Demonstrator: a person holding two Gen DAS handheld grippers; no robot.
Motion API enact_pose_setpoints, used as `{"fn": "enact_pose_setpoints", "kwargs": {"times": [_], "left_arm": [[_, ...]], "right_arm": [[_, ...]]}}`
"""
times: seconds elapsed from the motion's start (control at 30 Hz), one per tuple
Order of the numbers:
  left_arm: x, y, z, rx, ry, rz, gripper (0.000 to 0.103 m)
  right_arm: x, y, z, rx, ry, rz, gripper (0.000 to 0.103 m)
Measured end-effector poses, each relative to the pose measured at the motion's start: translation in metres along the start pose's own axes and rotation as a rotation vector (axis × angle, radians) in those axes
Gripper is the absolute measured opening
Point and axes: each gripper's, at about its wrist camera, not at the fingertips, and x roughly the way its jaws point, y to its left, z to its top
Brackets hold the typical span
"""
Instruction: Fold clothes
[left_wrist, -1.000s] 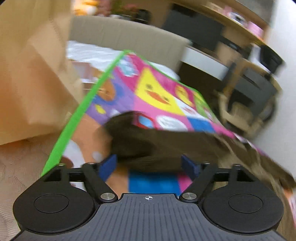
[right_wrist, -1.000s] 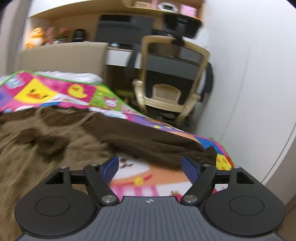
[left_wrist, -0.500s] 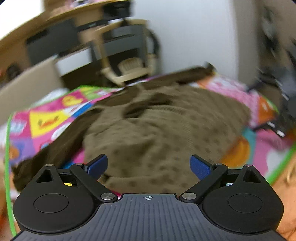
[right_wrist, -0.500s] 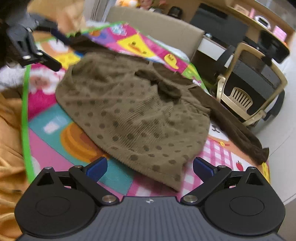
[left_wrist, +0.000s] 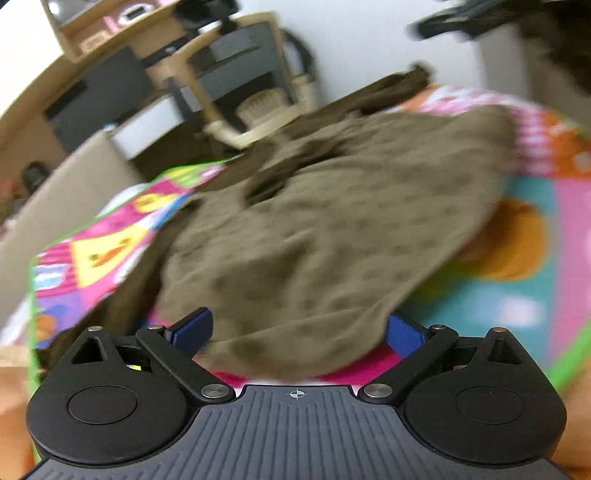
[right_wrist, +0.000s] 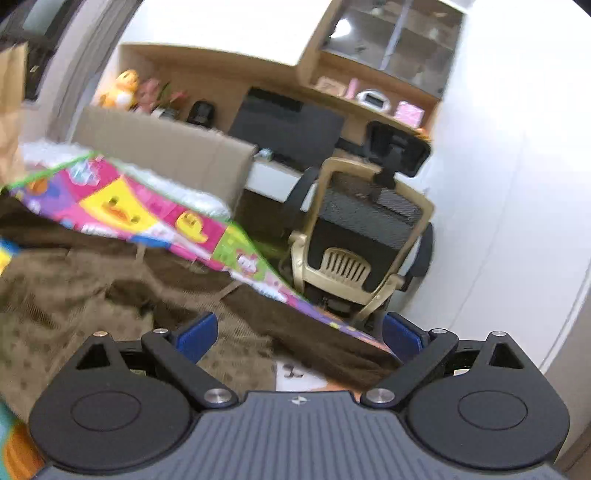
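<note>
both grippers, left (left_wrist: 297, 330) & right (right_wrist: 299, 332), jaws wide apart, nothing held, over brown dotted dress (left_wrist: 332, 229) spread on colourful mat (left_wrist: 517, 288)

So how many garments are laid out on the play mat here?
1: a brown dotted top with darker sleeves, spread across the colourful mat; the right wrist view shows one sleeve running toward the mat's corner. Anything underneath would be hidden.

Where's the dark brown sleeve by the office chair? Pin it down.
In the right wrist view the dark brown sleeve lies on the colourful mat, running between the open right claw fingers, just left of and below the office chair.
</note>
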Motion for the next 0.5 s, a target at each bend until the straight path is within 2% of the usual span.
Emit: {"fn": "enact_pose_setpoints", "kwargs": {"times": [0.1,0.2,0.3,0.37,0.43,0.5], "left_arm": [[0.013,0.031,-0.004,-0.1,0.027,0.123,0.101],[0.009,0.056,-0.006,-0.194,0.004,0.194,0.101],[0.006,0.072,0.002,-0.225,-0.032,0.253,0.101],[0.002,0.076,0.013,-0.232,-0.067,0.25,0.101],[-0.004,0.071,0.016,-0.226,-0.091,0.2,0.1],[-0.009,0.066,0.019,-0.22,-0.116,0.15,0.1]], "right_arm": [[-0.004,0.014,-0.021,-0.051,0.057,0.106,0.096],[-0.018,0.034,-0.038,-0.123,0.093,0.29,0.1],[-0.023,0.063,-0.043,-0.231,0.103,0.367,0.1],[-0.018,0.082,-0.041,-0.259,0.1,0.382,0.1],[-0.008,0.097,-0.037,-0.269,0.097,0.388,0.1],[0.009,0.101,-0.027,-0.25,0.079,0.336,0.1]]}}
